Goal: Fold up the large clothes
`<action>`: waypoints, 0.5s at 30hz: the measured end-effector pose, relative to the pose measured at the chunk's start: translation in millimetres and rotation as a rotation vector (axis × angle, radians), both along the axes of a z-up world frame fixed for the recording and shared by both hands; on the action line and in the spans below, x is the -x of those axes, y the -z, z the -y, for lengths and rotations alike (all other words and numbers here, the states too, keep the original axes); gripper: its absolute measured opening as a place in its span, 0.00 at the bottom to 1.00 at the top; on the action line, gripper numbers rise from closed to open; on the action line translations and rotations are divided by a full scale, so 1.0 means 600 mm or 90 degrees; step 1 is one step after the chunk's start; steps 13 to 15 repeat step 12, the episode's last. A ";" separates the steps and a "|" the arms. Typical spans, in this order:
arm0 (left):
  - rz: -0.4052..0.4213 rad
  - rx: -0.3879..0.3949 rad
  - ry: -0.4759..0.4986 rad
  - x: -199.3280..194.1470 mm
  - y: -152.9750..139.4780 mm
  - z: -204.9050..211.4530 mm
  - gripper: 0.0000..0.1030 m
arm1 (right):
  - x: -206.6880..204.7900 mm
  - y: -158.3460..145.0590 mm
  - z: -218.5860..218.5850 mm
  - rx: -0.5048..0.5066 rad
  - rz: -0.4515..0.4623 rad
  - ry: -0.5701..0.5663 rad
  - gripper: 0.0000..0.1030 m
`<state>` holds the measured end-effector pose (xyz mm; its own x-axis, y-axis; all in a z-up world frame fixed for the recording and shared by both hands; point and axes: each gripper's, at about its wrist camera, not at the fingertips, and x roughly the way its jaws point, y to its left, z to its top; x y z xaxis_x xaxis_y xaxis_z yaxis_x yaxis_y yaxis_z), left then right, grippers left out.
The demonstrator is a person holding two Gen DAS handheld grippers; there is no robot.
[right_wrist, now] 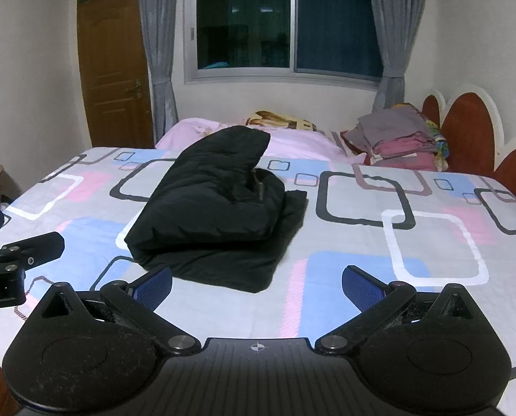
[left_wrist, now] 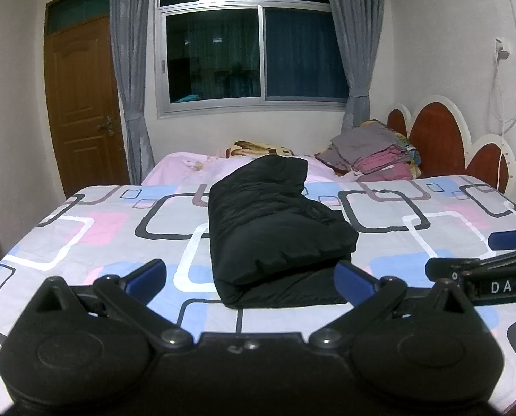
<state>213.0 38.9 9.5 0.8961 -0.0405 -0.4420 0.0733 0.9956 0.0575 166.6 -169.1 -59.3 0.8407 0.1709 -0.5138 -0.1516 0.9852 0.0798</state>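
- Jacket [left_wrist: 275, 228], black and puffy, folded into a thick bundle on the bed [left_wrist: 84, 235], just ahead of the left claw [left_wrist: 251, 277] and slightly right of its centre line.
- Left claw released, blue-padded fingers [left_wrist: 147, 272] spread wide, grasping nothing, held low over the patterned sheet.
- Right claw [right_wrist: 256, 282] likewise released and empty; jacket ahead and to its left, near the left finger.
- Each claw visible at the edge of the other's view, side by side, apart.
- Far beyond both claws: pink blanket [left_wrist: 188, 168], stack of folded clothes [left_wrist: 372, 154] ahead-right by the headboard [left_wrist: 438, 138].
- Window [left_wrist: 251, 52] with grey curtains straight ahead, wooden door [left_wrist: 84, 104] ahead-left.
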 end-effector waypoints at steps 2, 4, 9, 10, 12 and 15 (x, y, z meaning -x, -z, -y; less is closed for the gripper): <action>0.000 0.001 0.004 -0.002 0.000 -0.003 1.00 | 0.000 0.000 0.001 0.000 0.000 -0.002 1.00; 0.008 -0.002 0.014 0.000 0.001 -0.003 1.00 | -0.001 0.000 0.000 0.001 -0.001 -0.001 1.00; 0.019 -0.001 0.021 0.003 0.005 -0.012 1.00 | 0.000 0.000 -0.001 0.001 -0.001 -0.005 1.00; 0.017 0.002 0.017 0.002 0.005 -0.014 1.00 | 0.000 0.001 0.000 0.001 0.000 -0.007 1.00; 0.009 0.002 0.018 -0.001 0.007 -0.016 1.00 | 0.000 0.001 0.000 0.001 0.000 -0.008 1.00; 0.009 0.002 0.018 -0.001 0.007 -0.016 1.00 | 0.000 0.001 0.000 0.001 0.000 -0.008 1.00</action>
